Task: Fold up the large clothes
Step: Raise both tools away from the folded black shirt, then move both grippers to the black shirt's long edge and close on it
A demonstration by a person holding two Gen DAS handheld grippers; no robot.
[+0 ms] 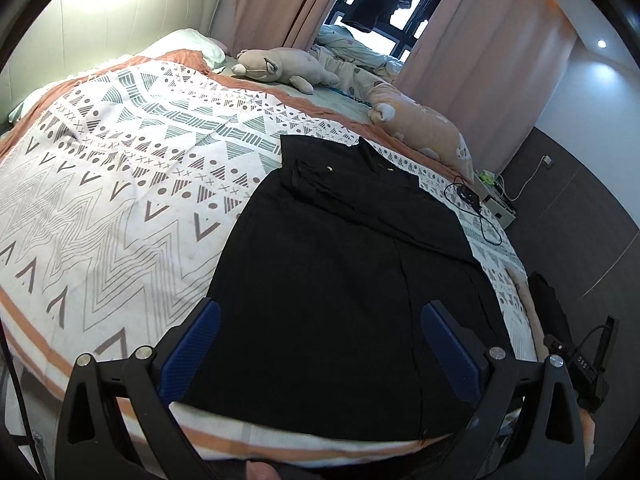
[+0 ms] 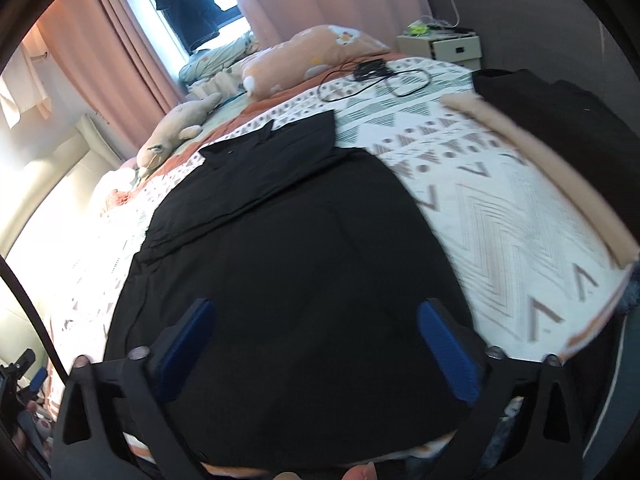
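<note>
While both grippers hang over the near edge of the bed, the scene reads as follows.

Bed cover (image 1: pixel 120 184): soft white quilt, printed with grey chevrons, triangles and crosses, orange band along the border.
Black garment (image 1: pixel 332 288): matte dark cloth, partly folded, lying flat on the cover near the bed's foot (collar end pointing toward the pillows).
Plush toy (image 1: pixel 280 68): beige, long-bodied, lying near the pink curtains (image 1: pixel 480 40).
Left gripper (image 1: pixel 320 344): blue ribbed pads spread wide, nothing between them, above the garment.
Right gripper (image 2: pixel 316 344): blue pads fully apart, clasping nothing, above the same cloth.
Cable (image 2: pixel 376 78): thin black loops on the cover.
</note>
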